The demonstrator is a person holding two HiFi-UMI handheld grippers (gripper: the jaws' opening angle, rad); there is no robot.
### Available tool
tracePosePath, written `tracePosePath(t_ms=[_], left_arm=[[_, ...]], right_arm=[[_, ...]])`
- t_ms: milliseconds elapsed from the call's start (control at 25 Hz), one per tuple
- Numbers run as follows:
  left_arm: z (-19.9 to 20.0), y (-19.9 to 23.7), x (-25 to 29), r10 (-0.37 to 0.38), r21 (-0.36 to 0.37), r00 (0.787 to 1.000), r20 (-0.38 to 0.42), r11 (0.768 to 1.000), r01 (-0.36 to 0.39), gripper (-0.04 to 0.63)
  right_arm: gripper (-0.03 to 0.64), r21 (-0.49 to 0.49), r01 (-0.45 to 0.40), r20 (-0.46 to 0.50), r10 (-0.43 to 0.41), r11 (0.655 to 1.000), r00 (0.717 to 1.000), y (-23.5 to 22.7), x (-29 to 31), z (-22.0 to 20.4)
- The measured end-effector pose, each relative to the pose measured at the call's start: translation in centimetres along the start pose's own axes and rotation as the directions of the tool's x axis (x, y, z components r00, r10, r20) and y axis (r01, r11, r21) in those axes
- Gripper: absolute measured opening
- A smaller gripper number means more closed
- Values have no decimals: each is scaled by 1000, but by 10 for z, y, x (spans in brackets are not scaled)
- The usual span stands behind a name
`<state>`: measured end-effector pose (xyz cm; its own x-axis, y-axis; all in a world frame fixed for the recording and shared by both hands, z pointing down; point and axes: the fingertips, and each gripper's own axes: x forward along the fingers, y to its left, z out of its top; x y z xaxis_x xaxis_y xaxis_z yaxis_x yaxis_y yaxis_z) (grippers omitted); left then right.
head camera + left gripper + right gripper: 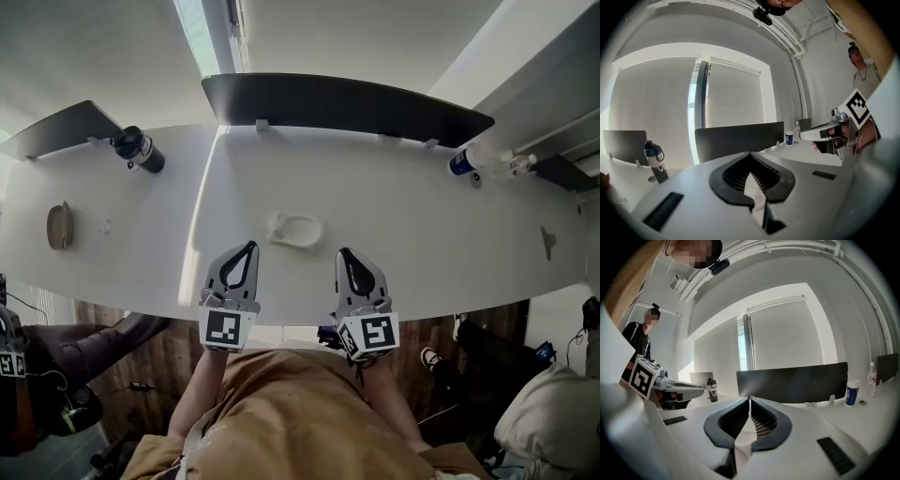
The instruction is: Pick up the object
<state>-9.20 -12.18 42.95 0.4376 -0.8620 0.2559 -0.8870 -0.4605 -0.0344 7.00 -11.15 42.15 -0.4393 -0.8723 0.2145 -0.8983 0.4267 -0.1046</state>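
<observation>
Seemingly poised to begin, in the head view the left tongs (249,246) and right tongs (343,253) are hovering closed and empty at the near table (422,216) edge. The pale object (295,230) is lying just ahead, between their tips, its shape blending into the white top. In the left gripper view those jaws are meeting on nothing, the object not showing past them. In the right gripper view likewise: jaws are touching, object unseen.
</observation>
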Motion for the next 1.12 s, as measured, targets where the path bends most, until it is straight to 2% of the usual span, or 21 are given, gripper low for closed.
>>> tracePosePath(t_ms=[280, 520, 680, 1120], left_arm=[[-23, -5, 2, -19, -18, 999, -44, 1000, 18, 6], [-37, -5, 1, -25, 6, 996, -83, 1000, 26, 6], [-55, -3, 1, -21, -24, 993, -114, 1000, 19, 6], [-92, -10, 12, -41, 10, 983, -176, 999, 44, 6]], right_arm=[[9, -23, 25, -58, -26, 999, 998, -1, 4, -20], [9, 4, 18, -116, -18, 1000, 993, 3, 5, -38], [9, 11, 6, -165, -5, 1000, 986, 3, 7, -58], [9, -27, -20, -233, 14, 999, 972, 5, 23, -94]])
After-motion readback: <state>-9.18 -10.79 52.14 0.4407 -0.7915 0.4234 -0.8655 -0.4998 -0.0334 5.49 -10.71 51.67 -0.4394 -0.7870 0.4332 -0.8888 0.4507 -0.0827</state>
